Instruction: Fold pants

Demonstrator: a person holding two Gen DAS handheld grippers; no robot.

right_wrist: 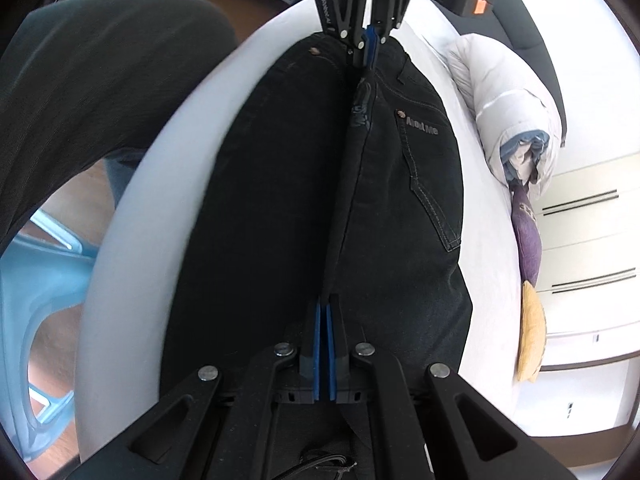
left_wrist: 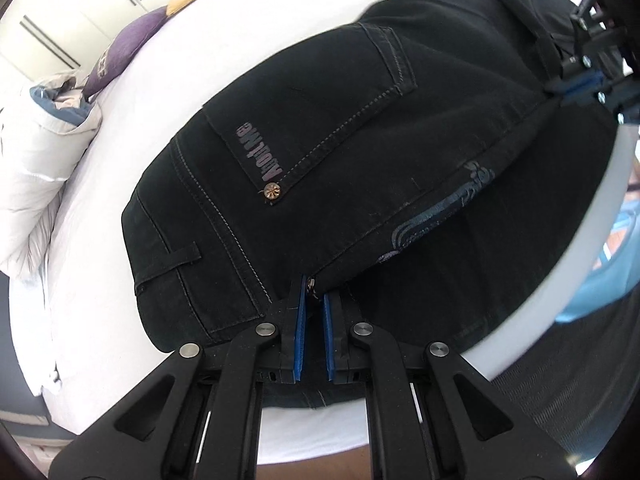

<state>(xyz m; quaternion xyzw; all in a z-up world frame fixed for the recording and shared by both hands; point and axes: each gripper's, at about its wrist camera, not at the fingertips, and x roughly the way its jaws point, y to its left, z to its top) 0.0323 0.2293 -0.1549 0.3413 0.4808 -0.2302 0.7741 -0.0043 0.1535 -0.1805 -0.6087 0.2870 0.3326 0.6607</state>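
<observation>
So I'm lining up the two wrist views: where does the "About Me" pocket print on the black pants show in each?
Left wrist: "About Me" print left of centre, upside down, above a pocket rivet.
Right wrist: "About Me" print upper right of centre, upright.
Shared landmark: the purple pillow on the white bed.

Pants (left_wrist: 340, 168) lie on the bed (left_wrist: 100, 220); pillows (left_wrist: 44, 152) beyond them.
</observation>
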